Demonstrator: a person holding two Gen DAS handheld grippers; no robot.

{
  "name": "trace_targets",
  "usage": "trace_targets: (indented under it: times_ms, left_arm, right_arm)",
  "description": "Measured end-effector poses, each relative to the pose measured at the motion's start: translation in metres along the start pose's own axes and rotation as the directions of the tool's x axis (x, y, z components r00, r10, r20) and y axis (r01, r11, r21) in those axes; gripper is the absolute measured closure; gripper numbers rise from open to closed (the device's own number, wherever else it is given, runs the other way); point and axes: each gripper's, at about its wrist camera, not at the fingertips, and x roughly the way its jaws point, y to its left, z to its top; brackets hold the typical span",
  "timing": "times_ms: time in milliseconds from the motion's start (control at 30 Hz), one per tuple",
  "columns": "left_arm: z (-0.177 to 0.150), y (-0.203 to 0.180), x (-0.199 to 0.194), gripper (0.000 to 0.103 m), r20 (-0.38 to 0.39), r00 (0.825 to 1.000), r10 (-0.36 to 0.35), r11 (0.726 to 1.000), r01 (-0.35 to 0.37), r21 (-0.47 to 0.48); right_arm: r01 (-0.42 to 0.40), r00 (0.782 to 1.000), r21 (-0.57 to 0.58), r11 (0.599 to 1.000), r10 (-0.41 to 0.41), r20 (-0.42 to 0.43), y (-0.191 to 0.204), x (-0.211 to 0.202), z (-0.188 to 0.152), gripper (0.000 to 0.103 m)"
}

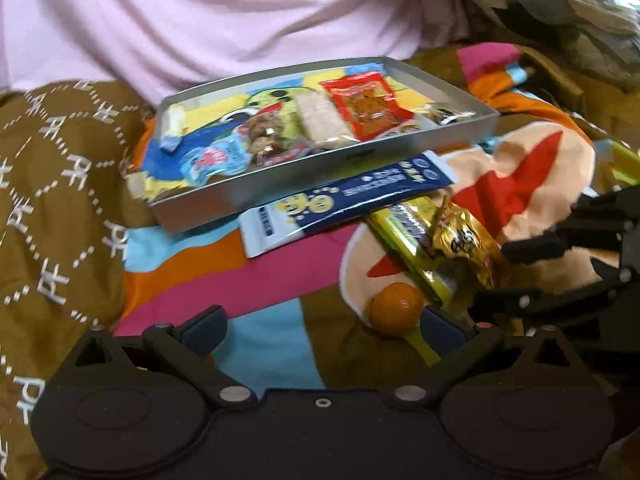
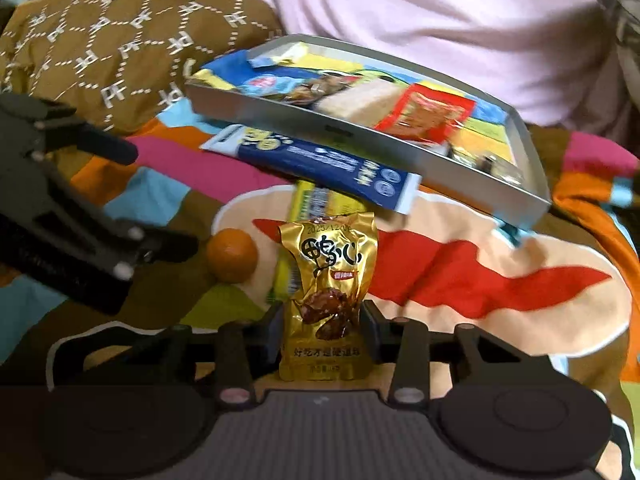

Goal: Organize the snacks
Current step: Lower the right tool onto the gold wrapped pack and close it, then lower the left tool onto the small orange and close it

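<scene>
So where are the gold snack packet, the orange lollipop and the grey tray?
gold snack packet (image 2: 329,300): right wrist view, middle of its front.
orange lollipop (image 1: 395,305): left wrist view, its round head.
grey tray (image 1: 304,168): left wrist view, near side wall.

Bright cartoon-print blanket (image 1: 256,280), brown patterned quilt (image 1: 60,184) beside it, pale pink cloth (image 1: 200,20) behind

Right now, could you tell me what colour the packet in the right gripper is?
Gold, with black lettering: the snack packet, clearest in the right wrist view.
</scene>
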Motion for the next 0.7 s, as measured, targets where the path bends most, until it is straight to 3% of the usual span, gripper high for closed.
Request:
trace_targets:
  times_ms: [167, 367, 567, 700]
  left_arm:
    - [0.000, -0.013, 0.011, 0.001, -0.022, 1.000, -0.022, 0.997, 0.024, 0.069]
    - [0.002, -0.028, 0.025, 0.008, -0.027, 0.999, -0.019, 0.986, 0.023, 0.165]
    - [0.005, -0.034, 0.033, 0.028, -0.051, 0.998, -0.044, 0.983, 0.052, 0.173]
    - [0.005, -0.039, 0.038, 0.050, -0.072, 0.995, -0.073, 0.981, 0.084, 0.173]
  right_arm:
    - [0.018, 1.000, 0.054, 0.998, -0.017, -0.006, -0.015, 0.000, 0.000, 0.059]
    - [-0.025, 1.000, 0.149, 0.988, 0.026, -0.008, -0.034, 0.003, -0.001, 0.057]
    - [-0.043, 0.999, 0.172, 0.984, 0.044, -0.005, -0.039, 0.005, -0.002, 0.056]
    - [-0.054, 0.998, 0.172, 0.984, 0.056, -0.008, -0.040, 0.007, -0.001, 0.051]
